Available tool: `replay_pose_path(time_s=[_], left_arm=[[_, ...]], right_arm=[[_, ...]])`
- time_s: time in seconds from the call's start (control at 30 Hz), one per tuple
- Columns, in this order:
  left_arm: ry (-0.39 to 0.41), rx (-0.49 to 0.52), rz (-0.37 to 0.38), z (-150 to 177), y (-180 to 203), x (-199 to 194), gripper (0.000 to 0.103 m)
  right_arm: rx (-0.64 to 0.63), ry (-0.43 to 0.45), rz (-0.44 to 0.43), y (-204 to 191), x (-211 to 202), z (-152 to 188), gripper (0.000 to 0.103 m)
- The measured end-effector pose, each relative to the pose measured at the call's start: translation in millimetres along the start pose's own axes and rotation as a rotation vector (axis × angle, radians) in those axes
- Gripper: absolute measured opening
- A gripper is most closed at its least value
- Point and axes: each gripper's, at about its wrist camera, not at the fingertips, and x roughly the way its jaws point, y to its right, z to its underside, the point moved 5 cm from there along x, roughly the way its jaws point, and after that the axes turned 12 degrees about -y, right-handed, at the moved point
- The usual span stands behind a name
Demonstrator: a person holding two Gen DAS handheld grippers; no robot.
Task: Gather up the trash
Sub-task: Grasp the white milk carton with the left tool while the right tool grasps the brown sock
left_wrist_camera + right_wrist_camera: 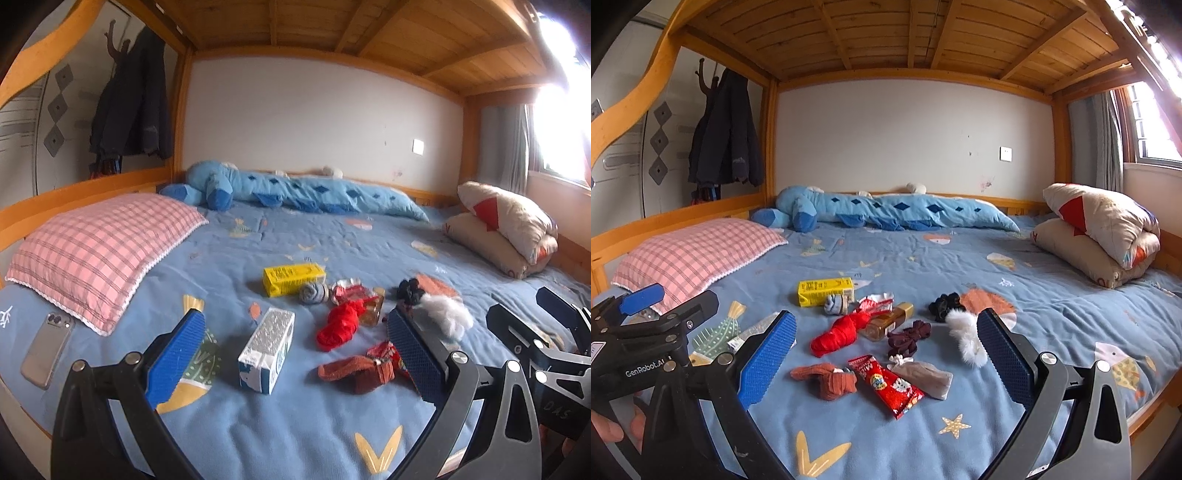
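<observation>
Litter lies in the middle of the blue bedspread (295,424): a yellow carton (293,278) (825,291), a silver and white carton (267,350), a red snack wrapper (886,384), a crumpled red and white wrapper (873,301) and an amber bottle (890,319). Mixed among them are an orange sock (827,380), a red cloth (836,334) and a white fluffy piece (964,332). My left gripper (295,354) hovers open over the silver carton. My right gripper (886,354) is open above the red wrapper. Neither holds anything.
A pink checked pillow (99,254) and a phone (46,349) lie at the left. A long blue plush (886,210) runs along the far wall, and folded quilts (1100,232) sit at the right. A wooden bunk frame (768,147) surrounds the bed. A hand (613,424) grips the left tool.
</observation>
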Motion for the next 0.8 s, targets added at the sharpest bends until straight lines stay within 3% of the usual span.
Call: replay_pose_path(time_s=[0.6,0.8], left_arm=[[-0.289,-0.002,-0.065,14,-34,107,0.099],[-0.380,-0.009,-0.045,21,-42,144,0.099]], right_arm=[[-0.016,-0.120,-0.058,-13,46,15,0.095],[-0.027,-0.143,-0.069,-19,55,15,0.095]])
